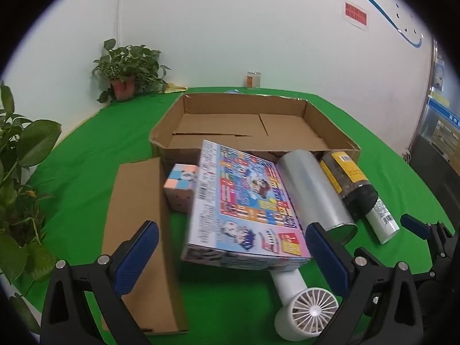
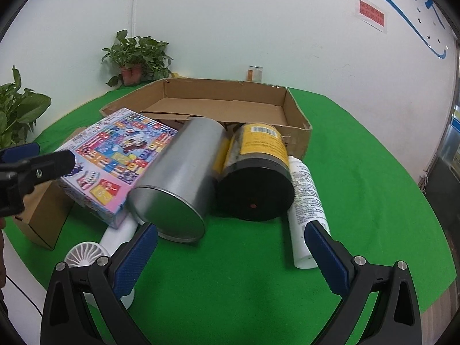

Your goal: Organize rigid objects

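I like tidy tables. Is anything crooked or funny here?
Yes. The colorful game box sits tilted, propped on the white handheld fan and leaning against the pastel cube. The open cardboard tray has ragged rims.

A green-covered table (image 1: 230, 310) carries all items. An open cardboard tray (image 1: 333, 132) sits at centre. Before it lie a flat brown box (image 1: 138, 201), a cube (image 1: 181, 182), a silver can (image 2: 178, 172), a dark jar (image 2: 256, 172) and a white bottle (image 2: 304, 207), side by side. A white fan (image 1: 304, 313) lies nearest. A potted plant (image 1: 126, 72) and a small jar (image 1: 253, 80) stand at the far edge.
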